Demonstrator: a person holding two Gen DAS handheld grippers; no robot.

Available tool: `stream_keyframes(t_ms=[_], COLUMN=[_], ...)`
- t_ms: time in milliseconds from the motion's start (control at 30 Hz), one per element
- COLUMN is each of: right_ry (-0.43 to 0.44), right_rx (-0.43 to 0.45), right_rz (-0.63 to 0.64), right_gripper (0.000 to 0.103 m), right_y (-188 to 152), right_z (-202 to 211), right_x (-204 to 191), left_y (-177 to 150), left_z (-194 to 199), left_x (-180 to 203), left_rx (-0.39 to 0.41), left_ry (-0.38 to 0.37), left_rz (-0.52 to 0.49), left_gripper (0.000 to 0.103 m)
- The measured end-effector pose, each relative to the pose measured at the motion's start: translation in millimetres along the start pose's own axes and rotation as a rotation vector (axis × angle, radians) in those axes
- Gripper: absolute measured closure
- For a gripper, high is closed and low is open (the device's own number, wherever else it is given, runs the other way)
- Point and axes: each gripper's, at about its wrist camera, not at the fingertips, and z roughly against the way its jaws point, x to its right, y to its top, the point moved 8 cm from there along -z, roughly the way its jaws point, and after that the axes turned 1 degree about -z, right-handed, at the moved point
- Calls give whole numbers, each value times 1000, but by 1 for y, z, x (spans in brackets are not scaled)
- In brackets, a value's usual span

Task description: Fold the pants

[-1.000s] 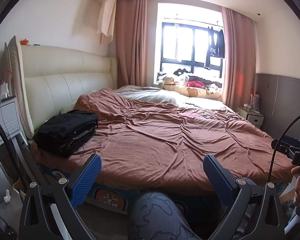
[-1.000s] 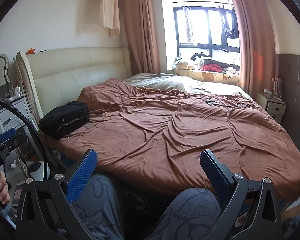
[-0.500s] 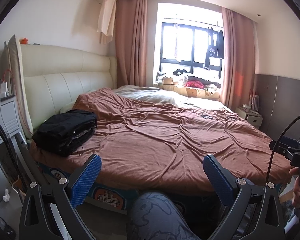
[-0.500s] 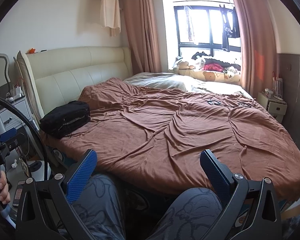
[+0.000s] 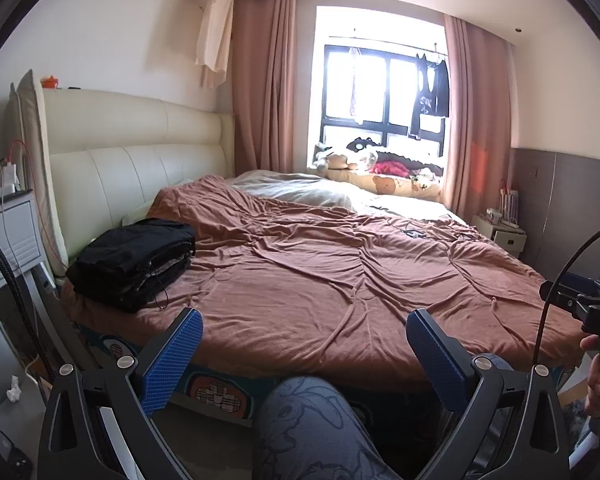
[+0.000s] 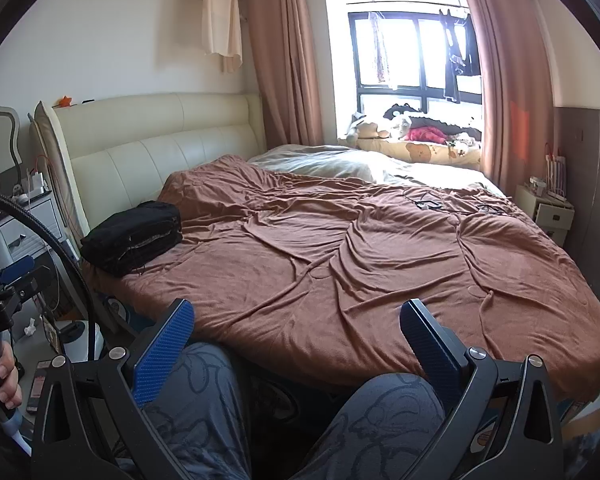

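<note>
Vs. the earlier frames almost nothing differs: both views sit a touch shifted, the folded stack and the bedding lie just as before, and neither tool has gone toward the bed.

Left hand-held gripper [image 5: 305,354]: jaws spread wide, nothing between the blue pads, held low at the near edge of the bed [image 5: 340,280]. Right hand-held gripper [image 6: 296,342]: same, wide apart and empty, also at the near edge, w/ the person's knees in grey patterned trousers [image 6: 204,400] below it. In the left view the right tool's black body shows at the far right, w/ the right hand [image 5: 598,376] wrapped round its grip. In the right view the left hand [image 6: 0,376] grips the other tool's handle at the near left.

Pants [image 5: 134,260]: black, already folded into a stack of several layers, resting on the near left corner of the bed, close to the cream padded headboard [image 5: 132,152]. A thin cord hangs from the stack's near side. Well apart from both tools.

Brown quilt [image 6: 340,248] covers most of the bed, wrinkled; a pale sheet shows at the far side by the window [image 5: 380,88]. Small dark items w/ cables lie on the quilt, far right; too small to tell what.

Containers: a white bedside drawer unit [image 6: 550,210] at far right has small items on top, contents unclear. A grey cabinet [image 5: 8,232] stands near left.
</note>
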Motion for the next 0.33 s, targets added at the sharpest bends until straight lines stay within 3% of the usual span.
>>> stream_keyframes(t_ms=[333], right_ry=[-5], right_rx=[6], right_rz=[7], right_gripper=[0], right_y=[-3], right_z=[13], right_x=[-5], left_y=[0], left_z=[20], left_x=[0], left_rx=[20], left_ry=[-8], left_rz=[8], left_gripper=[0])
